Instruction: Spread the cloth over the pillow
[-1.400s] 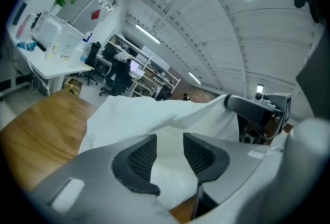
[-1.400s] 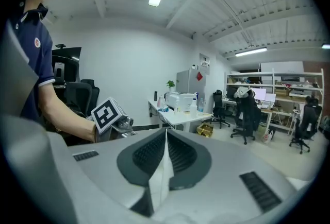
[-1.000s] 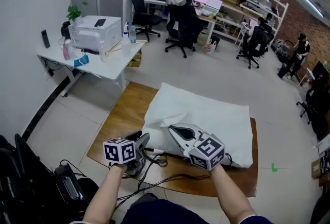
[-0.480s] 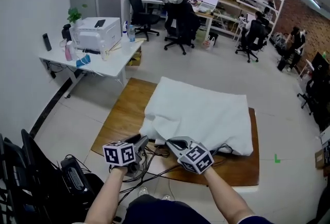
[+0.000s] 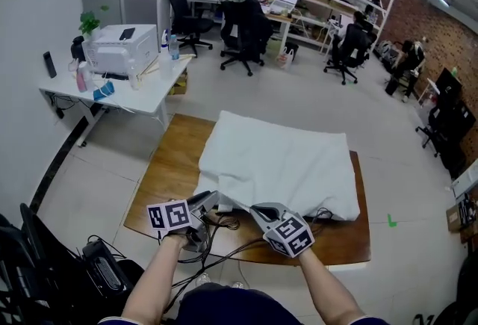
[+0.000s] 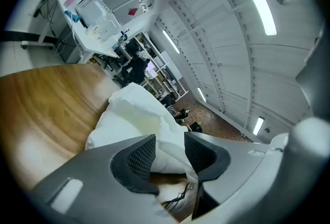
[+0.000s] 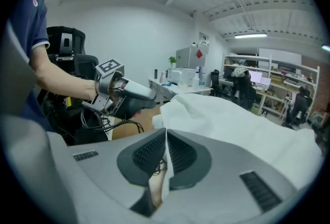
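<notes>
Bare floor [image 5: 299,96] lies open from 12 to 3 o'clock of the wooden surface [image 5: 166,166], while a white table [image 5: 142,96] crowds its 10 o'clock corner and cables [image 5: 226,226] cross its 6 o'clock edge. The white cloth [image 5: 284,166] covers the pillow, hiding it, and reaches nearer that edge than a second ago. The right tongs [image 5: 258,209], now lower, pinch the cloth's hem. The left tongs [image 5: 212,201] stand spread, just widened, with cloth showing unpressed in the gap.

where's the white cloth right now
In the head view the white cloth lies mid-frame on the wooden board, its near edge pinched in the right claw, with the open left claw by its near-left corner.
</notes>
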Tool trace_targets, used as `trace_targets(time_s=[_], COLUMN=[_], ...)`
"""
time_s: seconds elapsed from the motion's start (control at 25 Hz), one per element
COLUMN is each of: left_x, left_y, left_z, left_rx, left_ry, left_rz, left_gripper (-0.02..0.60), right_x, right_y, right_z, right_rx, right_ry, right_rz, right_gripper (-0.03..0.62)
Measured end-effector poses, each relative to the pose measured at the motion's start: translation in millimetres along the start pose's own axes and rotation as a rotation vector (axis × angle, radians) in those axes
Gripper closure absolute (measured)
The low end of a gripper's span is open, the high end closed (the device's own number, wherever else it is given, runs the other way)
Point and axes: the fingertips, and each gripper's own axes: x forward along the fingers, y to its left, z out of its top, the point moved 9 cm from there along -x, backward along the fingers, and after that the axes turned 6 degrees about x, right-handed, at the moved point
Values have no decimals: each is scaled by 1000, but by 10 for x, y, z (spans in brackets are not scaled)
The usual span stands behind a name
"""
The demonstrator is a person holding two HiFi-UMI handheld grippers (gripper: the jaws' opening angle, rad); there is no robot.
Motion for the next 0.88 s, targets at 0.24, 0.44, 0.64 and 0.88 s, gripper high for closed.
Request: trace_targets(time_s=[0.24,0.44,0.64,0.88], left_x=[296,530,622,858], left_y=[-38,-166,-159,-167], left_z=[-106,-147,-137,-157], left_rx=[-26,53,71,130], left_ry=[48,146,158,209], left_rz=[-69,-74,-66,-5], left_gripper=[407,410,411,408], right_x=[-323,-541,-493,-447], right_y=[-387,-811,-1115,-1142], right_z=[185,254,-106,-255], right_rx=[74,122,171,197], right_ry=[-137,-172,36,126], right_rz=[-148,-352,-499,-524], right_gripper=[580,580,580,562])
